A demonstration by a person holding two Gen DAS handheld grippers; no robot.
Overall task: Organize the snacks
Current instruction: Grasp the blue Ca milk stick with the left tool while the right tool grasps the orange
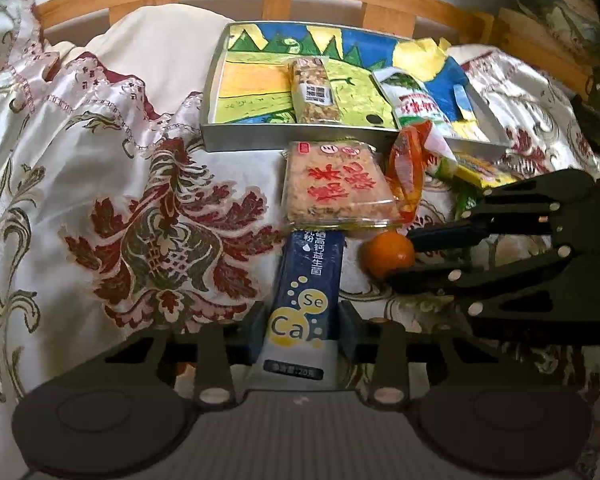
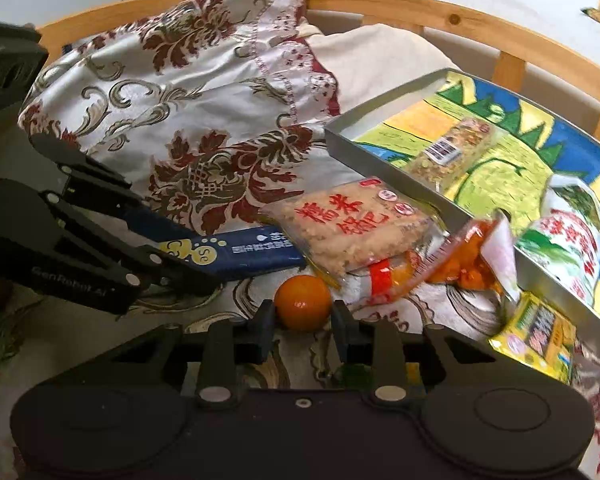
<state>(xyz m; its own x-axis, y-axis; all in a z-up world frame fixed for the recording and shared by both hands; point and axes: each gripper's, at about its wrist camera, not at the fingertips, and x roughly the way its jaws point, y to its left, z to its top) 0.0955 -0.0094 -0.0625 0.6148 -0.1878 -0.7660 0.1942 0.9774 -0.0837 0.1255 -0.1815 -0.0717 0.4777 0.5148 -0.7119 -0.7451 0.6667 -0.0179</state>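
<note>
The blue sachet (image 1: 306, 280) reads "Se" and "Ca" in yellow bubbles, with Chinese print. It lies on the bed's patterned cloth (image 1: 100, 184), in front of the grey tray (image 1: 300, 136), its far end tucked under a rice-cracker pack (image 1: 336, 182) with red characters. The left gripper (image 1: 302, 330) is clenched on the sachet's near end. The right gripper (image 2: 302, 322), marked "GenRobot.AI", grasps the small orange (image 2: 303, 302), which sits just right of the sachet. Inside the tray lies a barcoded grain bar (image 1: 312, 92).
</note>
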